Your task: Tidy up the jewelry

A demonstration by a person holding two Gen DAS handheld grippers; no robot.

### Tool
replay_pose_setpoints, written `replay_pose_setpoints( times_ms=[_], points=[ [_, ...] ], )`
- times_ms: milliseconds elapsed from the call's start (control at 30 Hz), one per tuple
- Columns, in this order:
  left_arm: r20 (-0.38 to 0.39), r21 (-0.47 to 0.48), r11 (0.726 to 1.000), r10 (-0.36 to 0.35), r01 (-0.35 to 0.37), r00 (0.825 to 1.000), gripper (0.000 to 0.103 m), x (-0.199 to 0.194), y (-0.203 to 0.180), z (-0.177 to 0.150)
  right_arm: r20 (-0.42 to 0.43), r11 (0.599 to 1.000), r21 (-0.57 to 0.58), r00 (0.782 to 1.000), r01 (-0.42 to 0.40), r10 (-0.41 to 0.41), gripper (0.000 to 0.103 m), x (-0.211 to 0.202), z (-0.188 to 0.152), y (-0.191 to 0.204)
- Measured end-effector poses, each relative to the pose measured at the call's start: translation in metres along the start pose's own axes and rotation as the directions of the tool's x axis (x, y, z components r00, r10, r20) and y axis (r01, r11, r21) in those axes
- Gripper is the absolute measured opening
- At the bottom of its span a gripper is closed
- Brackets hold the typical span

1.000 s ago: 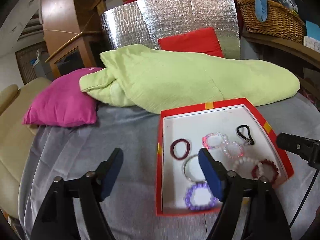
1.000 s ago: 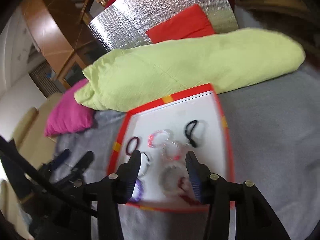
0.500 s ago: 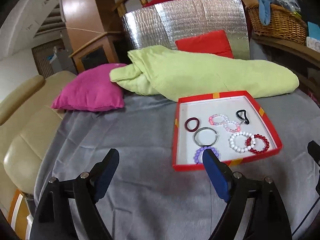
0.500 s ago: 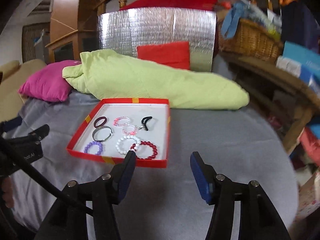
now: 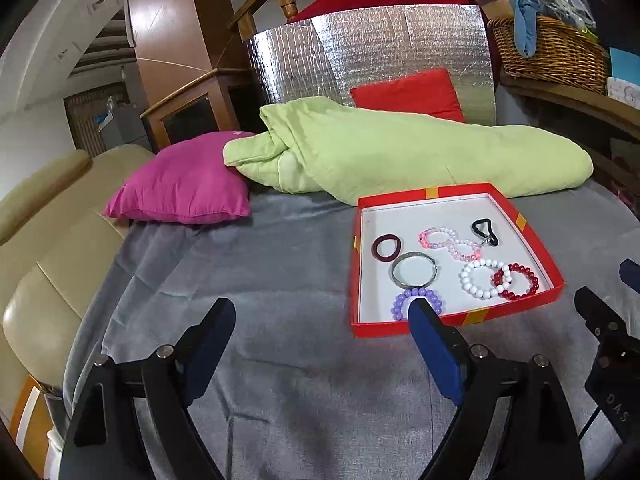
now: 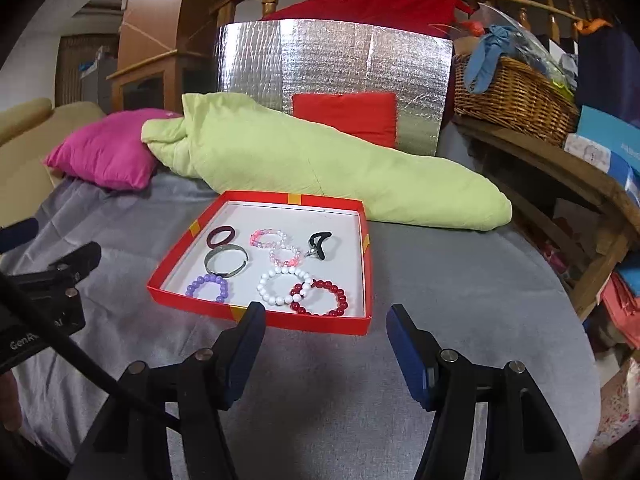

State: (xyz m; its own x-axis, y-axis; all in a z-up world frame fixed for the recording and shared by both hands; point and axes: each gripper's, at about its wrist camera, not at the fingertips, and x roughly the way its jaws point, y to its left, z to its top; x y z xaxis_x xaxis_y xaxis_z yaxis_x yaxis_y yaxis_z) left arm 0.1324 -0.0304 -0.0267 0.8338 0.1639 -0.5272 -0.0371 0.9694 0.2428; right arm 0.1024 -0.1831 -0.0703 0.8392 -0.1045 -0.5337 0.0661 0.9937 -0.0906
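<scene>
The red tray [image 6: 362, 264] of bracelets lies on the grey-covered bed [image 6: 460, 300], ahead of both grippers. The right gripper [image 6: 324, 344], jaws opening and empty, stands just before the tray's near edge; the left gripper [image 5: 320, 340], also opening, empty, sits off its near-left corner.

In my red box [image 6: 362, 248] I count eight pieces: five beaded bracelets, namely one purple [image 6: 208, 286], one white [image 6: 282, 286], one dark red [image 6: 320, 298] and two pink [image 6: 266, 237] [image 6: 285, 256]; one metal bangle [image 6: 225, 261]; one maroon hair tie [image 6: 221, 237]; one black hair tie [image 6: 320, 242]. Beyond the box I count three cushions.
</scene>
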Motion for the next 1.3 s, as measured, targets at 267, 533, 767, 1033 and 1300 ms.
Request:
replay_pose_setpoints(
  times_ms=[267,533,767,1033,1300],
  points=[
    [-0.004,-0.021,1.000,-0.020,0.020,1.000,0.089,0.003,-0.001,0.001,0.003,0.999,0.034,1.000,0.013,-0.013,0.067,0.002,0.002,-0.011],
    [-0.005,-0.015,1.000,-0.010,0.010,1.000,0.089,0.004,-0.002,0.001,0.013,0.999,0.034,1.000,0.010,-0.010,0.067,0.000,0.003,-0.010],
    [-0.009,-0.023,1.000,-0.009,0.008,1.000,0.089,0.004,0.000,0.001,0.015,0.999,0.044,1.000,0.007,-0.008,0.067,0.001,0.003,-0.011],
    [-0.007,-0.019,1.000,-0.003,0.003,1.000,0.089,0.005,0.000,0.001,0.018,0.999,0.044,1.000,0.006,-0.007,0.067,0.000,0.004,-0.011],
    [-0.004,-0.021,1.000,-0.001,0.001,1.000,0.089,0.004,0.000,0.000,0.021,0.999,0.040,1.000,0.009,-0.010,0.067,-0.001,0.004,-0.010]
  ],
)
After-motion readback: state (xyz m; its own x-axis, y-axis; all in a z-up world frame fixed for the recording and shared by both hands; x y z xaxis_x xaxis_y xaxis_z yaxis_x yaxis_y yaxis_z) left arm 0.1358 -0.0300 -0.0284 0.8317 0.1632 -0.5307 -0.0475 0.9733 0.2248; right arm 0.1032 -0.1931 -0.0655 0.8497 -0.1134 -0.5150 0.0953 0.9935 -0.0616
